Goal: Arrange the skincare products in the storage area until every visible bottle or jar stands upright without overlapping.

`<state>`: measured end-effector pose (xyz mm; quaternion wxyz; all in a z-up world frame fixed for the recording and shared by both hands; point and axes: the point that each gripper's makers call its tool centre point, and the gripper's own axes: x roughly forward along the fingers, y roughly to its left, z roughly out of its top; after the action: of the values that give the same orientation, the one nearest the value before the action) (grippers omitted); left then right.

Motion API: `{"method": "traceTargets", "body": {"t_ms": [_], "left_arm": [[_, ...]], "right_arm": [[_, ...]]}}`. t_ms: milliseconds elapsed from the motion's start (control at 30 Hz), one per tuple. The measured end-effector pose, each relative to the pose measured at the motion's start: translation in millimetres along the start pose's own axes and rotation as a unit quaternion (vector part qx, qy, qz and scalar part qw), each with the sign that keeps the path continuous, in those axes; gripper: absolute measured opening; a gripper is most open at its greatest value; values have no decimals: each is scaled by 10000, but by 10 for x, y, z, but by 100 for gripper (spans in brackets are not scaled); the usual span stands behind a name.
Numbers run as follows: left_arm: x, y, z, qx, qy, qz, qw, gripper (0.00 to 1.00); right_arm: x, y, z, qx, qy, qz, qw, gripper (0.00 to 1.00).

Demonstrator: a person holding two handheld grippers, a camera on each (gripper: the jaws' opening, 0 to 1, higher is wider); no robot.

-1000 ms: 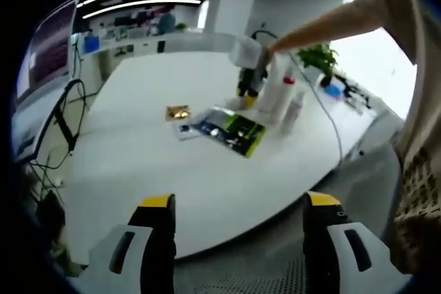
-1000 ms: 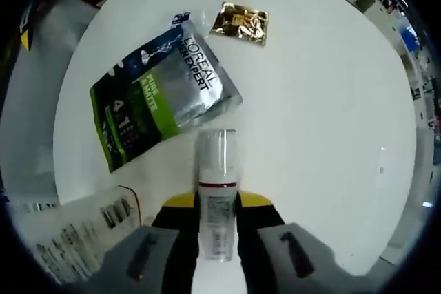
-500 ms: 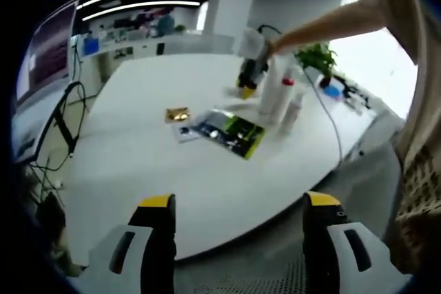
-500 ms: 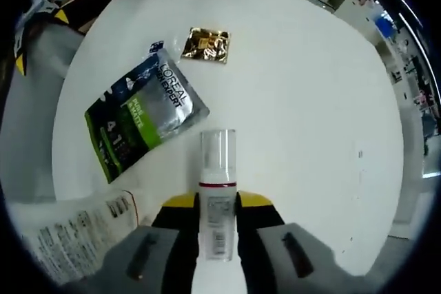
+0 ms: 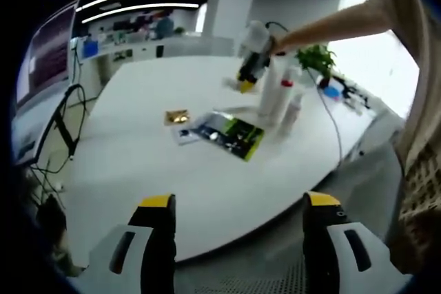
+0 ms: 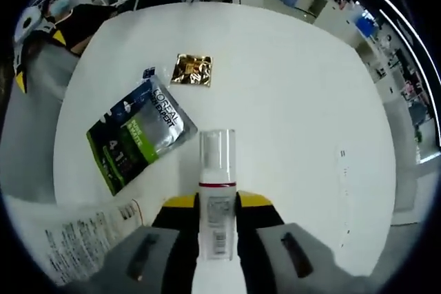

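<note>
Higher than a second ago, the right gripper [image 6: 218, 219] has lifted clear of the table [image 6: 296, 101], and the pouch [image 6: 141, 141] and gold sachet [image 6: 192, 70] look smaller beneath it. Its jaws are clamped on the bottle [image 6: 217, 191], which lies between them, long axis along the jaws, clear cap toward 12 o'clock. In the left gripper view that gripper hangs tilted over the table at 12 o'clock, arm [image 5: 324, 22] outstretched. Near the camera, the left gripper [image 5: 238, 239] hovers, jaws spread, gripping nothing.
</note>
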<state>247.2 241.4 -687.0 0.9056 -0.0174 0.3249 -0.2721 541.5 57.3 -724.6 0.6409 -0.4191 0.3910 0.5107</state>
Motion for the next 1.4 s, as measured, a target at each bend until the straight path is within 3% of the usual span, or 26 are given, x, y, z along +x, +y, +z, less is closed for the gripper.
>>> {"method": "traceTargets", "body": {"t_ms": [500,833,1067,1400], "left_arm": [[-4,-31,2,51,2,-55,10000,72],[-4,-49,-1,97,19,-99,9999,71],[-4,-64,-3,130,38,-138,9998,71],[-6,-80,0,183,46,-193,9996,70]], "right_arm": [[-271,27,214,159,-515,-217,9983,19],[-543,-53,299,467,-1007,-472,9927,19],[-717,22,370,743,-1454,-487,9854,19],[-1121,-27,582,1096,-2263,-707,9653,19]]}}
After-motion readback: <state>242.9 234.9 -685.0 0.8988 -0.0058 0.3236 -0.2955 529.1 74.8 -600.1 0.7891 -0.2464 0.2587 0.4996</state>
